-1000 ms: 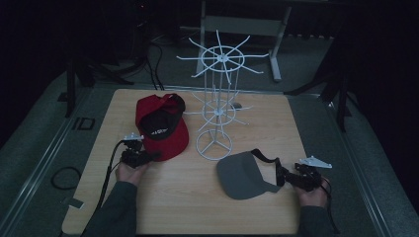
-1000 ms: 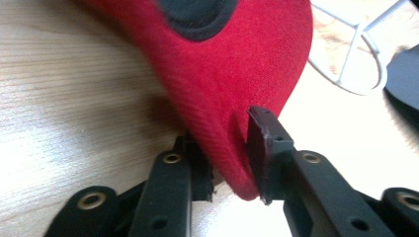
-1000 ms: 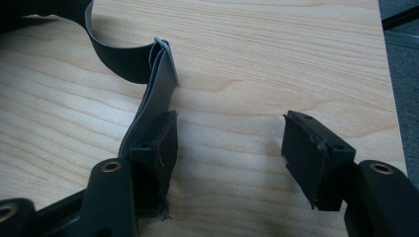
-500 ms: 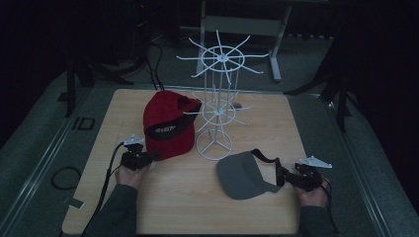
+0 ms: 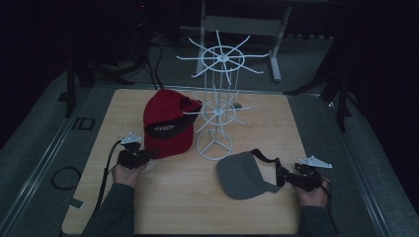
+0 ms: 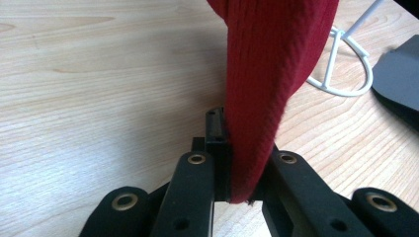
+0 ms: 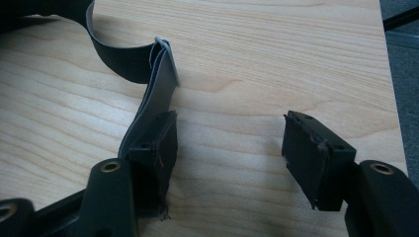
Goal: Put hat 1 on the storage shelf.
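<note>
Near the left edge of the tabletop (image 5: 123, 207), the left gripper (image 5: 136, 157) has its jaws pressed together on the brim of the red cap (image 5: 168, 123), which rests on the wood just beside the base of the white wire hat stand (image 5: 217, 106); the left gripper view shows the red fabric (image 6: 269, 79) clamped tight between the pads. Toward the right edge, the right gripper (image 5: 299, 178) sits with its jaws spread, the grey cap (image 5: 242, 175) lying in front of it and its strap (image 7: 148, 106) brushing one pad, apparently unpinched. To hang the red cap well, I judge the pinch should stay firm on the brim while the cap lifts clear of the wood, rising high enough to clear the stand's spokes before its crown or back opening settles over one arm.
</note>
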